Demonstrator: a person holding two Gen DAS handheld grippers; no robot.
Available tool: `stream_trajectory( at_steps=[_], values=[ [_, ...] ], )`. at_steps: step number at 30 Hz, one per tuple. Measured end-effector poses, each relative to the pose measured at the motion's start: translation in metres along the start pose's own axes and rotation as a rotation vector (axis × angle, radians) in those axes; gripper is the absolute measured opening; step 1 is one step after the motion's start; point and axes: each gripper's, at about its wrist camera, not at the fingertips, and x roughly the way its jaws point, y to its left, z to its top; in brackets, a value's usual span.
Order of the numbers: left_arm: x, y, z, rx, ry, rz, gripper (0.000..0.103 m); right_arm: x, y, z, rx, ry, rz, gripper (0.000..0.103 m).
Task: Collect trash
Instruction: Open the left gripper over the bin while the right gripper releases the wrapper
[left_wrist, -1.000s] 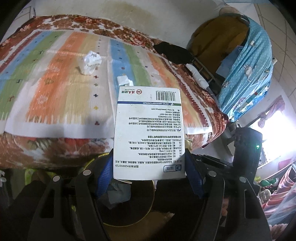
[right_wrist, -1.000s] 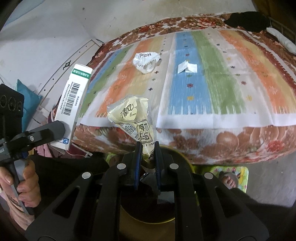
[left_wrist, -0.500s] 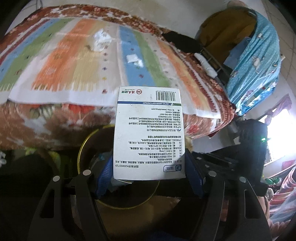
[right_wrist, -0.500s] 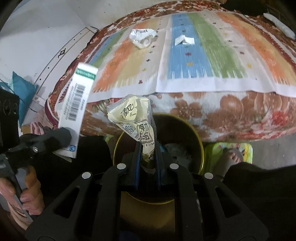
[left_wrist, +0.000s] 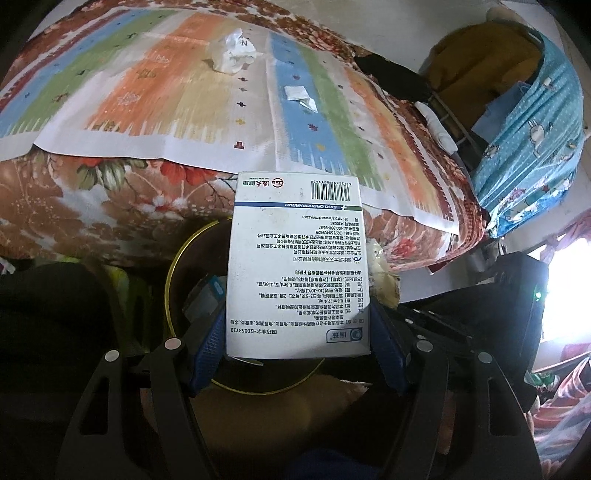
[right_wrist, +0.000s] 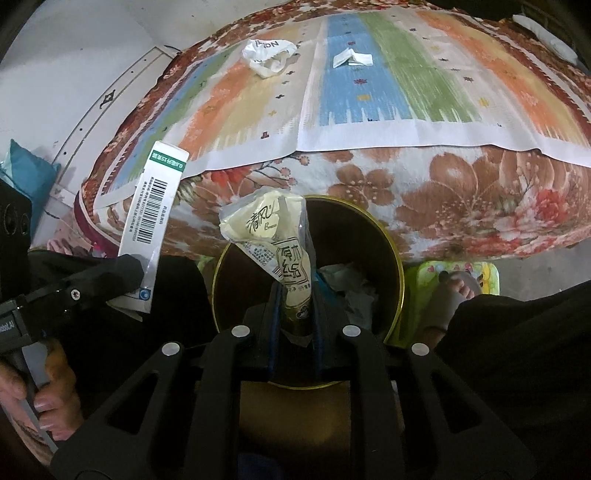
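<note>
Item one: white medicine box (left_wrist: 297, 266), gripped by my left claw (left_wrist: 295, 332) across its lower end, blue pads on both side edges. It hangs over the gold-rimmed bin (left_wrist: 173, 266) at lower centre of the left view.

Item two: cream tissue wrapper (right_wrist: 284, 258), standing between the fingers of my right claw (right_wrist: 295, 321), directly above the bin's mouth. These jaws have just been opening; whether the pads are pressing on the wrapper I cannot tell, as its tail hides the contact.

Item three, pending: crumpled white bag (right_wrist: 267, 55) and folded paper scrap (right_wrist: 352, 59), both at the top of the right view, on the striped cloth (right_wrist: 388, 92) over the bed.

Handling note: I part each claw fully over the bin, so both pieces should fall clear of the rim.
</note>
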Motion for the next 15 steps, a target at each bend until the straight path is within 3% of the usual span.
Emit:
stream_trajectory(
  at_steps=[1,3,7,15],
  values=[
    [0.0006,0.0007,0.0004,-0.005,-0.007,0.002,0.082,0.0027,-0.0009,-0.0001,0.008,0.009,-0.001,0.038],
    [0.0009,0.0026,0.0017,-0.019,-0.021,0.023,0.096,0.0068,-0.002,-0.0007,0.022,0.022,0.004,0.043],
    [-0.0009,0.0093,0.0043,-0.064,-0.034,0.021,0.096,0.0091,-0.0019,-0.0011,0.028,0.03,0.005,0.045],
    [-0.003,0.0067,0.0049,-0.05,-0.045,0.043,0.096,0.0077,-0.0005,-0.0004,0.019,0.017,0.003,0.046]
  ],
)
